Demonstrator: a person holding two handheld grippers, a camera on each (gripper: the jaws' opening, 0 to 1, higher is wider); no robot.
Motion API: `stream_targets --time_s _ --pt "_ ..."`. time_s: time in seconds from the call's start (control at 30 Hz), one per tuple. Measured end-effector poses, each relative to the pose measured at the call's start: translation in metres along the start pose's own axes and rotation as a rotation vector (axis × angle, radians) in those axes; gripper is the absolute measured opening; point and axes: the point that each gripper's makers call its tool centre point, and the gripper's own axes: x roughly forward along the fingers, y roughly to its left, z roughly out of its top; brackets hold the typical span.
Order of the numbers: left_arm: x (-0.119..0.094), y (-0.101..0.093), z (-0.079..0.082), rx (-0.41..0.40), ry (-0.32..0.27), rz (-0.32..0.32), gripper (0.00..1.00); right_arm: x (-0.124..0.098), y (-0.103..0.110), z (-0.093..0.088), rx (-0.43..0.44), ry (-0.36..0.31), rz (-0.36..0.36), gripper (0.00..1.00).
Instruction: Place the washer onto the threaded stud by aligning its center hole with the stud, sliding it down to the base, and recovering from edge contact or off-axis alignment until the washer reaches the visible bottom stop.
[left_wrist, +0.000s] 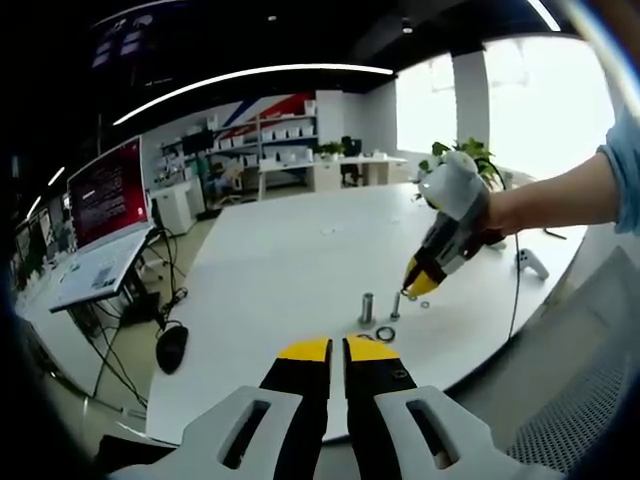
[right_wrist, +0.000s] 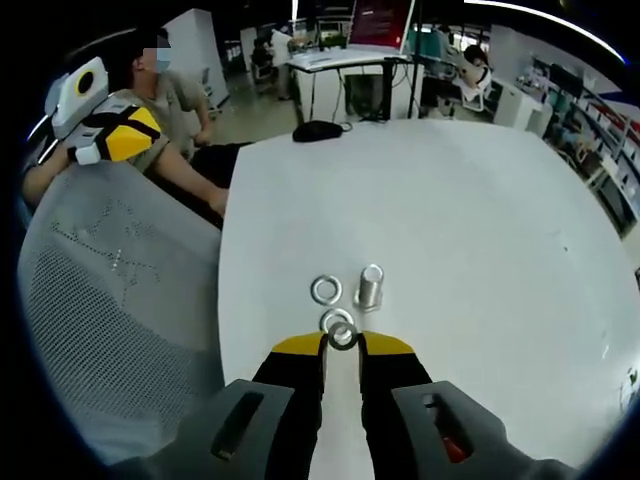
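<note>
Right gripper view has the right gripper (right_wrist: 341, 343) low over the white table (right_wrist: 480, 230), its yellow-tipped jaws closed narrowly on a washer (right_wrist: 341, 335) that sits over a second, flat-lying ring. Another loose washer (right_wrist: 326, 290) lies just beside the short metal stud (right_wrist: 370, 287), which stands upright. From the left gripper view, the left gripper (left_wrist: 336, 348) hangs back near the table edge, jaws nearly together and holding nothing.
</note>
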Motion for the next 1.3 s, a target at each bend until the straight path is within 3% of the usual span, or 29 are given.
stream_targets --time_s 0.6,1.3 --pt "0.000 0.001 0.001 -0.001 -0.009 0.007 0.02 -0.002 -0.006 0.001 0.006 -0.007 -0.025 0.14" --pt "0.000 0.001 0.000 -0.002 -0.003 0.006 0.02 0.017 -0.026 -0.012 -0.043 0.065 -0.096 0.14"
